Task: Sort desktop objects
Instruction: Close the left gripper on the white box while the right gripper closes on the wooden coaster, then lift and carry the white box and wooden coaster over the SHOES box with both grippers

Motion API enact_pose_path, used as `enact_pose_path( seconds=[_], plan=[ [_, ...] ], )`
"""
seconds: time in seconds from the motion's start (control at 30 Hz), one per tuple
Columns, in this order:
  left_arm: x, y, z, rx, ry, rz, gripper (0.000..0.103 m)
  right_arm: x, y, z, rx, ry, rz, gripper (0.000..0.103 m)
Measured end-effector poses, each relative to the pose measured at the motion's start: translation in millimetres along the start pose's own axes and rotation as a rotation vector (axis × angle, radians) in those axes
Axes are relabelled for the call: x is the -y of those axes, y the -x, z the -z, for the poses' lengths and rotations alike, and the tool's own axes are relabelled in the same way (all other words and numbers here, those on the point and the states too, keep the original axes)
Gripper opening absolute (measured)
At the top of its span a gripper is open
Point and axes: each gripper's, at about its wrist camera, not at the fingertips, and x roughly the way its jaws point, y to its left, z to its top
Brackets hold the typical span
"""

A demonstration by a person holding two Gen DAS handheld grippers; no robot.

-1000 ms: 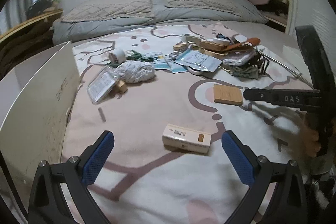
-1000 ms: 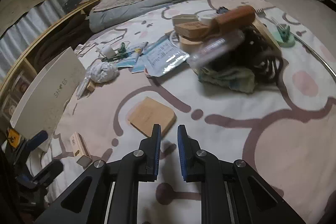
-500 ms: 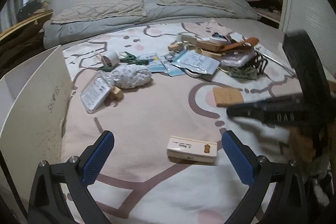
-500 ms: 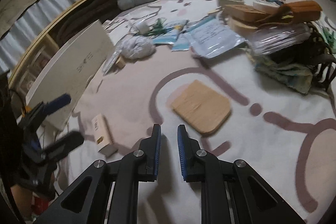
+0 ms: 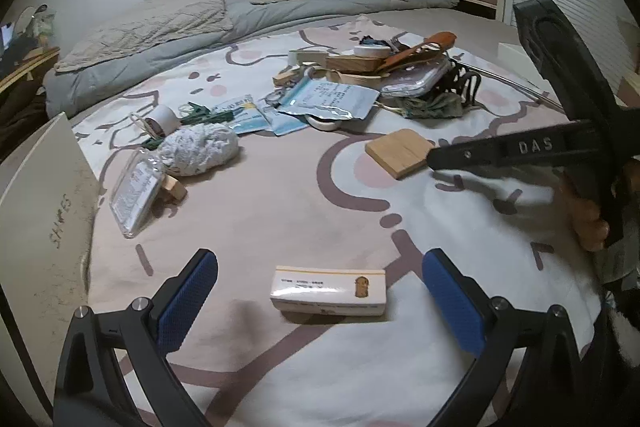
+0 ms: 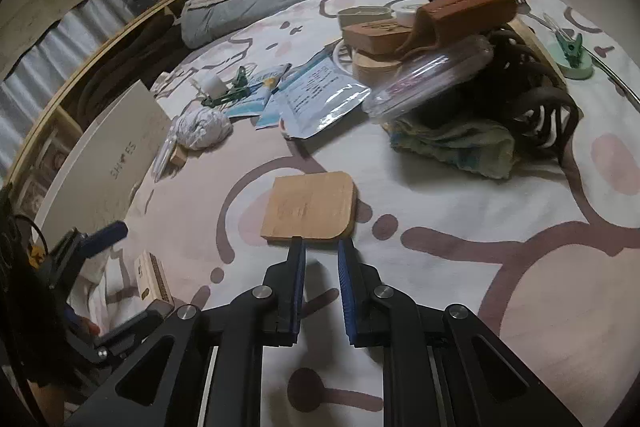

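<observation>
Left gripper [image 5: 320, 291]: wide open, blue pads spread to either side of the small box, touching nothing, holding nothing.
Small box [image 5: 329, 290]: cream carton with a yellow top edge, flat on the bedspread, midway between the open left pads and clear of both.
Right gripper [image 6: 321, 247]: pinched nearly closed, narrow slit between the blue pads, nothing in it; tips right at the near edge of the wooden board, contact not certain.
Wooden board [image 6: 310, 206]: pale square slab with rounded corners, flat on the bedspread, just ahead of the right tips.
Bedspread [image 5: 280, 195]: cream and pink with brown looping lines, under everything.
Pile [image 6: 460, 67]: farther back; wooden blocks, brown pouch, clear plastic case, dark straps, greenish cloth, heaped and overlapping.
Foil packet [image 5: 330, 101]: silver-blue, flat, at the near left edge of the pile.
White cloth bundle [image 5: 198, 149]: left of centre, touching a clear card holder [image 5: 134, 189].
White box lid [image 5: 36, 211]: standing on edge at the far left, handwriting on its face.
Hand [image 5: 584, 215]: at the right edge of the left view, wrapped around the right gripper's handle.
</observation>
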Motion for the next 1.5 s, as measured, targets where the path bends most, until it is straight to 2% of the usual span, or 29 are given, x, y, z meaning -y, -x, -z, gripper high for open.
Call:
enact_pose_path(
  seconds=[0.03, 0.1, 0.23, 0.33, 0.37, 0.4, 0.47, 0.73, 1.0, 1.23, 1.27, 1.3, 1.37, 1.5],
  plan=[
    [0, 0, 1, -0.002, 0.0, 0.007, 0.103, 1, 1, 0, 0.007, -0.007, 0.0, 0.017],
    [0, -1, 1, -0.009, 0.004, 0.03, 0.093, 2, 1, 0, 0.013, -0.009, -0.002, 0.017],
    [-1, -6, 3, -0.032, 0.016, 0.056, 0.084, 0, 1, 0, 0.018, 0.007, 0.006, 0.018],
    [-1, -10, 6, -0.056, 0.022, 0.068, 0.078, -3, 3, 1, 0.021, 0.015, 0.021, 0.026],
    [0, -11, 7, -0.063, 0.024, 0.071, 0.078, -4, 4, 1, 0.027, 0.014, 0.025, 0.039],
    [0, -11, 8, -0.069, 0.027, 0.073, 0.078, -5, 5, 2, 0.036, 0.013, 0.028, 0.062],
    [-2, -11, 9, -0.073, 0.04, 0.083, 0.076, -7, 8, 2, 0.064, 0.016, 0.038, 0.08],
    [-4, -8, 11, -0.078, 0.078, 0.1, 0.056, -23, -7, -9, 0.042, 0.061, 0.085, 0.08],
    [-7, -6, 11, -0.08, 0.099, 0.085, 0.056, -35, -25, -14, 0.018, 0.112, 0.163, 0.08],
    [-15, -1, 11, -0.089, 0.16, 0.058, 0.056, -41, -33, -13, 0.005, 0.145, 0.219, 0.08],
    [-16, 0, 11, -0.088, 0.169, 0.055, 0.056, -41, -33, -12, 0.007, 0.148, 0.222, 0.077],
    [-17, 1, 11, -0.087, 0.176, 0.052, 0.056, -41, -33, -12, 0.01, 0.15, 0.231, 0.068],
    [-19, 2, 11, -0.084, 0.188, 0.048, 0.056, -40, -32, -12, 0.016, 0.145, 0.249, 0.059],
    [-20, 6, 11, -0.079, 0.198, 0.031, 0.056, -41, -30, -10, 0.031, 0.148, 0.246, 0.058]
  ],
)
